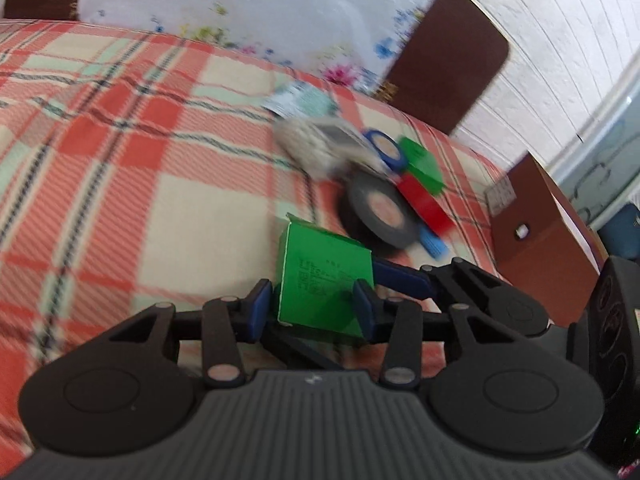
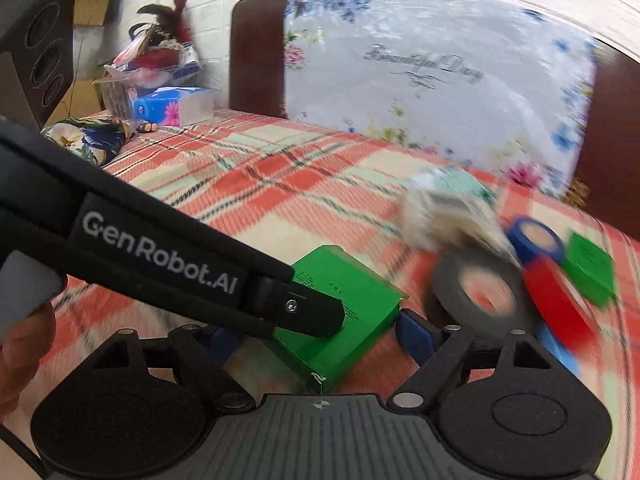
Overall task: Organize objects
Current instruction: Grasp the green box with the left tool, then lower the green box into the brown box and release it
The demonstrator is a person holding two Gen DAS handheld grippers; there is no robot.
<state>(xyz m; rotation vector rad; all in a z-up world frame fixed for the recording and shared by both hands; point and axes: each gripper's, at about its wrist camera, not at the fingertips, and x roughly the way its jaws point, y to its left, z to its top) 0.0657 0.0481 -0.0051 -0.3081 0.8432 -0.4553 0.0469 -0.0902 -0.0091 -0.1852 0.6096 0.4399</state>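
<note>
Left gripper (image 1: 314, 306) clamped on the near green box (image 1: 326, 280), blue pads against both side faces; right gripper (image 2: 316, 332) apart, its fingers straddling the same box without pressing. Box low over the plaid bed (image 1: 120, 160), near the black tape roll (image 1: 378, 208) and the pile behind. Keep the squeeze light so the carton does not crumple

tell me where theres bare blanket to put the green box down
Free: the wide plaid blanket left of the green box, up to the floral pillow. Crowded: right of it, around the black tape roll, red block and cardboard box.
</note>
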